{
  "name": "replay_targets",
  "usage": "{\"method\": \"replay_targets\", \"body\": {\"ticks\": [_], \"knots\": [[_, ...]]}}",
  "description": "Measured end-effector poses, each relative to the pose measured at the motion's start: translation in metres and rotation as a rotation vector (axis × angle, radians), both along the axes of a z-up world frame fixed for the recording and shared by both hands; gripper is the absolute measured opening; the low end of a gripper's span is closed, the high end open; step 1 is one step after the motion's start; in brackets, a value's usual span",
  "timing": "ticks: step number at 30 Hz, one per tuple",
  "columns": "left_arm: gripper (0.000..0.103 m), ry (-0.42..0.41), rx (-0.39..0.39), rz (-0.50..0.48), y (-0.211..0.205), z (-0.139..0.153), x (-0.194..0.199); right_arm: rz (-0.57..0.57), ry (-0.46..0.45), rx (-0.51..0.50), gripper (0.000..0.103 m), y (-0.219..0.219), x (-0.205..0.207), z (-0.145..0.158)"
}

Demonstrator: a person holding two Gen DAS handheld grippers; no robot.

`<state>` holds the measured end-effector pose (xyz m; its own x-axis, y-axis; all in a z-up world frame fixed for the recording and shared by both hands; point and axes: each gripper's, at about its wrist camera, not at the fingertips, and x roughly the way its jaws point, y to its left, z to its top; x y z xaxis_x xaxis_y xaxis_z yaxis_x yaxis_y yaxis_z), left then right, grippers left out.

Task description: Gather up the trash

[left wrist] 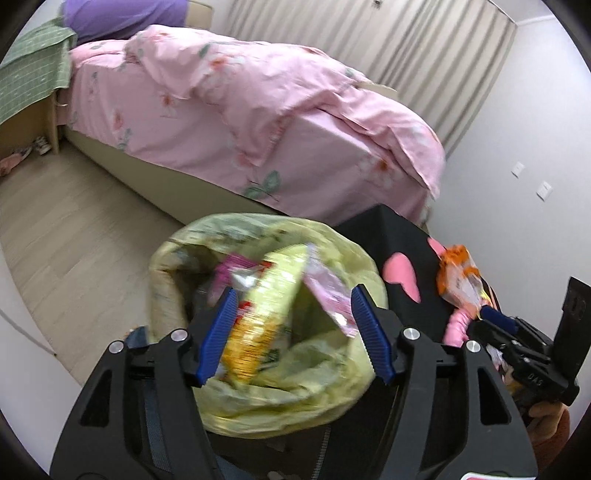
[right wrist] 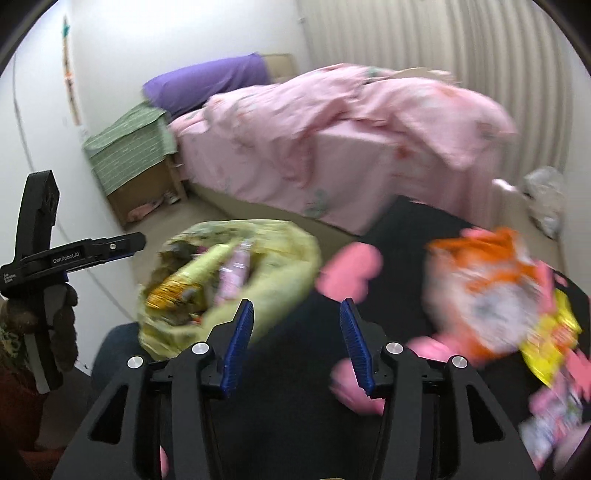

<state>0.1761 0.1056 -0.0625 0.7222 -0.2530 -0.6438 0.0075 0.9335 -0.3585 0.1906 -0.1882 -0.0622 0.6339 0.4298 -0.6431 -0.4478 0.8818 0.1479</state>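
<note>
Firstly, bed (left wrist: pixel 229 110): pink floral quilt, purple pillow (left wrist: pixel 122 14), far side of the room. Black cloth (right wrist: pixel 288 354) with pink shapes, spread in the foreground. Yellow-green bag (left wrist: pixel 343 266): mouth open, wrappers inside, beside the cloth's left edge. Orange wrapper (right wrist: pixel 491 291): lying on the cloth, right of the bag, blurred. Left gripper (left wrist: pixel 295 332): fingers wide apart over the bag mouth, holding nothing. Right gripper (right wrist: pixel 297 343): fingers wide apart over the cloth, empty.

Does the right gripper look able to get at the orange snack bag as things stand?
Probably yes. The right gripper is open and holds nothing, and the orange snack bag lies uncovered on the black cloth, to the gripper's right. Nothing visible stands between them, though the picture is blurred.
</note>
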Motion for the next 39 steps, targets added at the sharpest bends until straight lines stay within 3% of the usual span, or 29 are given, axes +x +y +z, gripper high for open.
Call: {"method": "replay_targets", "body": {"ticks": [2, 6, 11, 18, 24, 30, 32, 34, 35, 39], "knots": [[0.06, -0.005, 0.013, -0.032, -0.017, 0.001, 0.001, -0.053, -0.014, 0.003, 0.056, -0.029, -0.013, 0.001], [0.06, -0.028, 0.016, -0.136, -0.06, 0.005, 0.003, -0.16, -0.027, 0.02, 0.058, -0.095, -0.045, -0.001], [0.062, -0.069, 0.035, -0.32, -0.13, 0.007, 0.009, -0.161, -0.056, 0.086, 0.064, -0.147, -0.079, -0.006], [0.065, -0.102, 0.071, -0.603, -0.245, 0.004, 0.014, -0.277, -0.039, -0.043, 0.064, -0.199, -0.117, -0.026], [0.065, -0.099, 0.172, -0.842, -0.359, -0.012, 0.024, -0.414, -0.006, -0.027, 0.064, -0.252, -0.142, -0.046], [0.065, 0.053, 0.176, -0.876, -0.432, -0.045, 0.048, -0.505, 0.012, -0.025, 0.064, -0.284, -0.162, -0.058], [0.065, 0.067, 0.211, -0.881, -0.446, -0.054, 0.049, -0.517, 0.017, -0.014, 0.064, -0.292, -0.166, -0.06], [0.057, 0.069, 0.264, -0.87, -0.454, -0.06, 0.047, -0.528, 0.016, -0.027, 0.064, -0.296, -0.169, -0.061], [0.046, 0.081, 0.288, -0.864, -0.456, -0.063, 0.046, -0.533, 0.015, -0.035, 0.064, -0.296, -0.169, -0.061], [0.028, 0.106, 0.278, -0.851, -0.44, -0.064, 0.037, -0.535, 0.01, -0.021, 0.064, -0.297, -0.168, -0.061]]}}
